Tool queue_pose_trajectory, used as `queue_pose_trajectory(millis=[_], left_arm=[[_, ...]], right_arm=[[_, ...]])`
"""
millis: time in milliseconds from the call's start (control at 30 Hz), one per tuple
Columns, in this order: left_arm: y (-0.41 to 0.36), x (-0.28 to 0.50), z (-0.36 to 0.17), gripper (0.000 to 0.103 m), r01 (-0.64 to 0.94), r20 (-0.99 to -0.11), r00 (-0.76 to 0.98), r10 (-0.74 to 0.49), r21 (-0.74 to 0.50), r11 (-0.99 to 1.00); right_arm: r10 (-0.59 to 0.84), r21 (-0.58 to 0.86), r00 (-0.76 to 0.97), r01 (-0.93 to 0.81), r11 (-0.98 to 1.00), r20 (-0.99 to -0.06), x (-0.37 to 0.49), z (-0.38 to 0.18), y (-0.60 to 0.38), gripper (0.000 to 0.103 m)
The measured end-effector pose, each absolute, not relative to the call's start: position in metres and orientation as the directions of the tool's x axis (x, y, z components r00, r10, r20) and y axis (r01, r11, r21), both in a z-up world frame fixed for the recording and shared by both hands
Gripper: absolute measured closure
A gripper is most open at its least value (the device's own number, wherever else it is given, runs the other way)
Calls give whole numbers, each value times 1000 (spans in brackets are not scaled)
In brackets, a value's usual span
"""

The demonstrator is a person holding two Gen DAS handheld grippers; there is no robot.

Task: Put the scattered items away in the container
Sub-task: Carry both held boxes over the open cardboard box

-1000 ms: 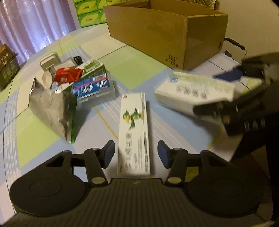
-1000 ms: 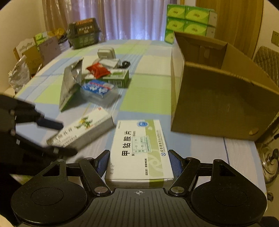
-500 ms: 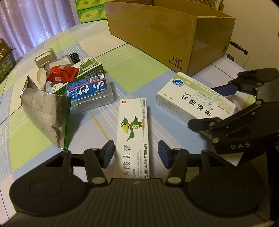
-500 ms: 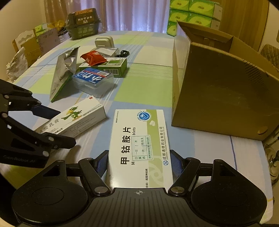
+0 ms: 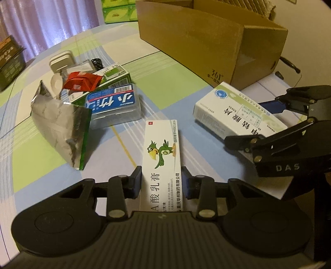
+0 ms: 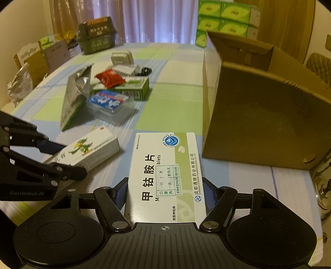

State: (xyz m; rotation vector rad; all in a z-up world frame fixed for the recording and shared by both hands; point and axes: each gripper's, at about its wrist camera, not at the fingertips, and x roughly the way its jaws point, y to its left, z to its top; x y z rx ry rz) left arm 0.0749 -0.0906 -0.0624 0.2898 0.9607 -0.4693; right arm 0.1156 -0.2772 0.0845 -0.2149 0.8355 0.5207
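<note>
My left gripper point(image 5: 161, 182) is shut on the near end of a long white ointment box with a green parrot point(image 5: 162, 149), which lies on the checked tablecloth. From the right wrist view, that box point(image 6: 86, 151) sits between the left gripper's point(image 6: 70, 159) fingers. My right gripper point(image 6: 165, 194) is shut on a wide white-and-green tablet box point(image 6: 165, 171), with both pads against its long sides. The same tablet box point(image 5: 233, 111) and right gripper point(image 5: 254, 124) show at the right of the left wrist view. The open cardboard box point(image 6: 258, 115) stands just right of the tablet box.
A pile lies beyond: a silver foil pouch point(image 5: 60, 120), a clear case with a blue label point(image 5: 112, 103), a green carton point(image 5: 115, 74), a red sachet point(image 5: 82, 81) and a white charger point(image 5: 61, 60). Green tissue packs point(image 6: 225, 18) and a dark basket point(image 6: 97, 33) stand at the far edge.
Both grippers slid forward along their boxes. The left fingers closed in onto the parrot box; the right fingers now press on the tablet box.
</note>
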Motion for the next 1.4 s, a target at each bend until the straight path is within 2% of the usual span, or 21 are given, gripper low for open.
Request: queue_pose_trajectory(millis=[333,700,867,1400], left_arm=[[-83,52,-29,70,446,-806,533,-259,7,895],[-97,51,26,70,441,-736,611,-291,11,898],[-116,61,47,70,464,-705,636,-315,22,885],[-198,122,88,70,538,-659,623,-421,-29,842]], right_arm=[[377,14,601,-520,854,-705,91,117,-280,30],[397,-11,691,-505,863,-605,80,176,-291,30],[377,-15,734,-466,885,-564,97,201,-307,30],[318,14,768,-374,927,-555,183,234,-359,30]])
